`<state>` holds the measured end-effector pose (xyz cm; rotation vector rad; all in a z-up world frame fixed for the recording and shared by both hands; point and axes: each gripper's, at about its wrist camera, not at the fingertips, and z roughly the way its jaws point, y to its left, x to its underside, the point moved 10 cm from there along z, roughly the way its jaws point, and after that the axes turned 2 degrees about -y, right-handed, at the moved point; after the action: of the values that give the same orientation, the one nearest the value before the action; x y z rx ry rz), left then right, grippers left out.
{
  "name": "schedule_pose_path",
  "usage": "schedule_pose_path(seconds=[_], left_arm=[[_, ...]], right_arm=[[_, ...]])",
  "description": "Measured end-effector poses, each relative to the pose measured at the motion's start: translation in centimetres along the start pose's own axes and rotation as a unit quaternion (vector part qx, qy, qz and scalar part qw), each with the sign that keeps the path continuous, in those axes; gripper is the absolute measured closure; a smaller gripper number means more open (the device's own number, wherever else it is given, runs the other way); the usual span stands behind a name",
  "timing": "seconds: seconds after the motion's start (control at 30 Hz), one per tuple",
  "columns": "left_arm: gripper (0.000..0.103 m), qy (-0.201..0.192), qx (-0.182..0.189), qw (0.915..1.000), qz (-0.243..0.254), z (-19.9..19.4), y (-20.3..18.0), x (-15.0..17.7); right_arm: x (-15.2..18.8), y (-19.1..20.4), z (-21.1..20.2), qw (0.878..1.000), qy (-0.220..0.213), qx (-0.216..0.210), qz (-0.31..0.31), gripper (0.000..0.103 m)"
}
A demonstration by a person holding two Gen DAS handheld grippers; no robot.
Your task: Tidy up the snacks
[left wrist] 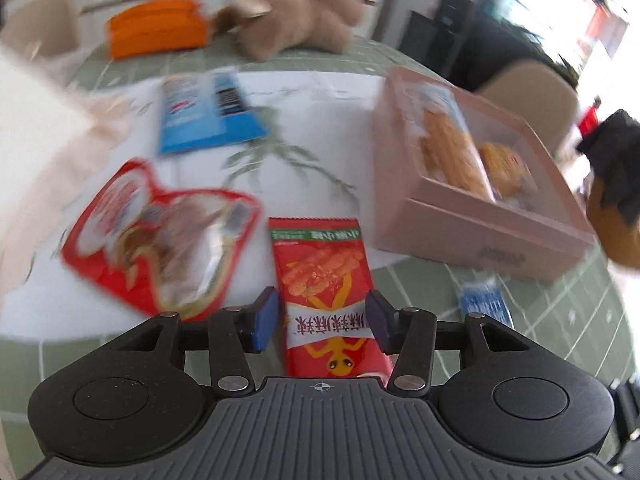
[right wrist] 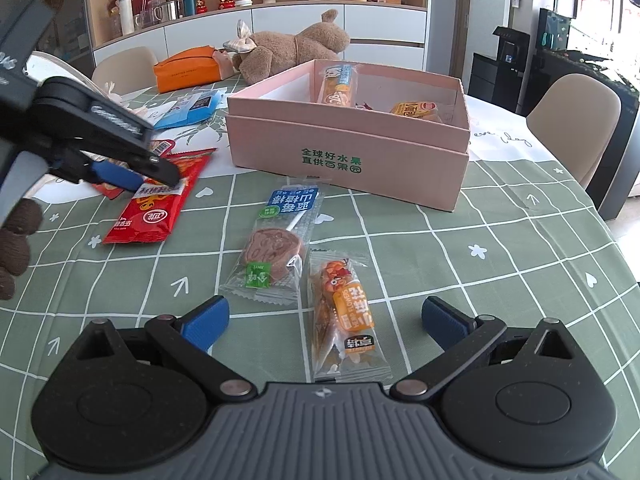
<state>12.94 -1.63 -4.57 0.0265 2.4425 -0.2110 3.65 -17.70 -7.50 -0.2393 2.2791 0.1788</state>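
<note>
Nearest the left wrist camera, the left gripper (left wrist: 326,322) is seen with its blue pads (left wrist: 265,320) set either side of the red spicy-strip packet (left wrist: 320,280), a narrow gap showing on each side, so the packet is straddled but not yet pinched (whether the right-hand pad already touches the film cannot be told through the blur). The packet lies flat on the table (right wrist: 500,240), partly on the white printed cloth and partly on the green checked one, toward the table's left side, with the pink box (right wrist: 348,152) well apart toward the far middle. The right gripper (right wrist: 324,320) is held with its fingers wide apart and empty above the orange snack bar (right wrist: 344,312) near the front edge, beside the blue lollipop packet (right wrist: 276,240). For a sound pick, the packet's long edges should be met squarely, the pads pressed low against the cloth so the thin film is gathered rather than skated over, and the lift delayed until both pads are seen to bite. The larger red pouch (left wrist: 160,236) just beside it should be avoided.
</note>
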Motion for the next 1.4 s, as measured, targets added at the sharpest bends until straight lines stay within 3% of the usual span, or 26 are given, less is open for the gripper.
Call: schedule_pose_path(seconds=[0.13, 0.2, 0.43, 0.5, 0.53, 0.6, 0.7, 0.8, 0.9, 1.0, 1.13, 1.2, 1.27, 1.3, 1.4], left_arm=[[0.028, 0.010, -0.019, 0.9953, 0.094, 0.9, -2.9, 0.6], [0.027, 0.006, -0.025, 0.9936, 0.110, 1.0, -3.2, 0.8], [0.042, 0.008, 0.005, 0.9967, 0.080, -0.7, -2.0, 2.0], [0.043, 0.009, 0.019, 0.9971, 0.073, -1.5, -1.9, 2.9], [0.047, 0.007, 0.026, 0.9973, 0.069, -1.9, -2.0, 3.3], [0.058, 0.007, 0.041, 0.9977, 0.053, -2.6, -2.2, 3.9], [0.071, 0.016, 0.070, 0.9974, 0.012, -3.1, -1.9, 4.5], [0.073, 0.019, 0.088, 0.9959, -0.006, -3.3, -1.6, 4.7], [0.073, 0.020, 0.094, 0.9953, -0.010, -3.3, -1.4, 4.6], [0.073, 0.024, 0.096, 0.9950, -0.011, -3.3, -1.2, 4.6], [0.066, 0.016, 0.048, 0.9987, 0.001, -3.6, 0.6, 4.0], [0.068, 0.019, 0.039, 0.9991, -0.006, -3.8, 1.7, 3.8], [0.068, 0.014, 0.041, 0.9990, -0.015, -4.5, 2.0, 3.5], [0.068, 0.009, 0.043, 0.9990, -0.013, -4.9, 1.8, 3.3], [0.068, 0.009, 0.050, 0.9986, 0.011, -5.7, 0.0, 2.9]], right_arm=[[-0.1, 0.1, 0.1, 1.000, 0.001, -0.001, -0.003, 0.000], [-0.1, 0.1, 0.1, 1.000, 0.001, -0.002, -0.003, 0.000], [-0.1, -0.1, 0.1, 1.000, 0.011, -0.012, -0.014, 0.004], [-0.4, -0.5, -0.1, 1.000, 0.016, -0.016, -0.015, 0.020], [-0.6, -0.9, -0.2, 1.000, 0.019, -0.015, -0.009, 0.024], [-1.2, -1.8, -0.2, 0.999, 0.028, -0.024, 0.011, 0.045], [-2.7, -3.4, 0.0, 0.999, 0.028, 0.001, 0.027, 0.054], [-4.4, -4.2, -0.1, 0.999, 0.018, 0.039, 0.013, 0.055], [-6.2, -3.3, -1.4, 0.999, 0.000, -0.001, 0.032, 0.055], [-6.9, -1.1, -1.1, 0.999, 0.010, -0.044, 0.031, 0.055], [-6.3, 1.3, 1.4, 0.998, 0.033, -0.053, 0.008, 0.056], [-5.7, 1.9, 2.7, 0.997, 0.053, -0.051, 0.007, 0.072], [-4.8, 2.6, 2.9, 0.996, 0.069, -0.055, 0.012, 0.073], [-4.5, 3.1, 2.3, 0.996, 0.069, -0.061, 0.007, 0.078], [-3.2, 4.5, 0.9, 0.994, 0.074, -0.080, -0.018, 0.079]])
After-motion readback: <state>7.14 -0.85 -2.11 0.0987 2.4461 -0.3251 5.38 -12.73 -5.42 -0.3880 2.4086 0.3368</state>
